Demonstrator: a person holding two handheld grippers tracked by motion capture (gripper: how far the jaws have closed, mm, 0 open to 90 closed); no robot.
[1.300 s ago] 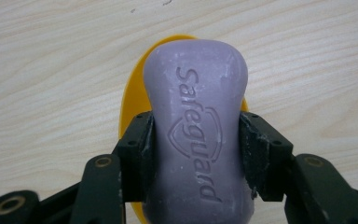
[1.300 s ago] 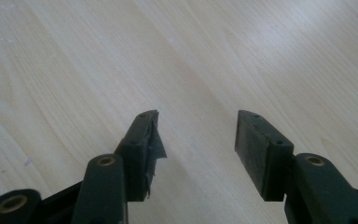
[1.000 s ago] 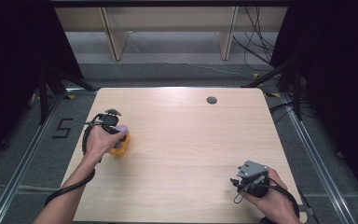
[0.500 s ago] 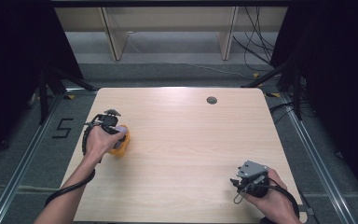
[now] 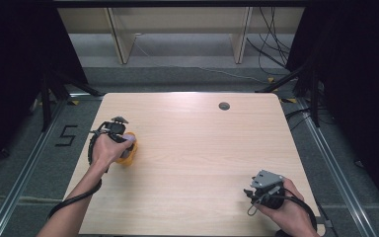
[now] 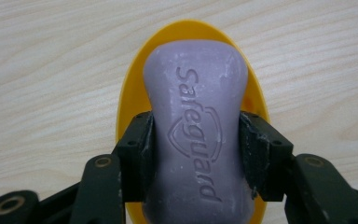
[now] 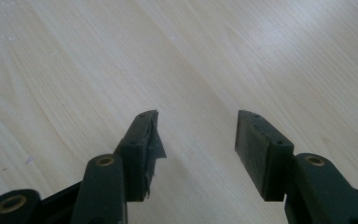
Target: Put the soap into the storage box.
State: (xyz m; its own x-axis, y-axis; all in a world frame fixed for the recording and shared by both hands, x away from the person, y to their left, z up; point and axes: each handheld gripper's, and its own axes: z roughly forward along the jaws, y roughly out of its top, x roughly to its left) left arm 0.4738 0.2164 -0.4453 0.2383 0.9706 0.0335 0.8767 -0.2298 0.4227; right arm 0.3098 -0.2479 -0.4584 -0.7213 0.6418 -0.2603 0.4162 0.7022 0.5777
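Observation:
A purple soap bar (image 6: 197, 121) stamped "Safeguard" lies in an oval yellow dish (image 6: 133, 84) on the wooden table. My left gripper (image 6: 196, 149) is shut on the soap bar, a jaw pressing each long side. From above, the left gripper (image 5: 121, 143) sits at the table's left side over the yellow dish (image 5: 130, 156), the hand covering most of it. My right gripper (image 7: 198, 149) stands open just above bare wood, nothing between its jaws. In the high view the right gripper (image 5: 256, 193) rests near the table's front right corner.
A dark round grommet (image 5: 224, 105) sits in the table (image 5: 202, 148) near its far edge. Cables trail from both grippers off the front. Shelving legs and floor cables lie beyond the far edge. A "5" (image 5: 67, 135) is marked on the floor at left.

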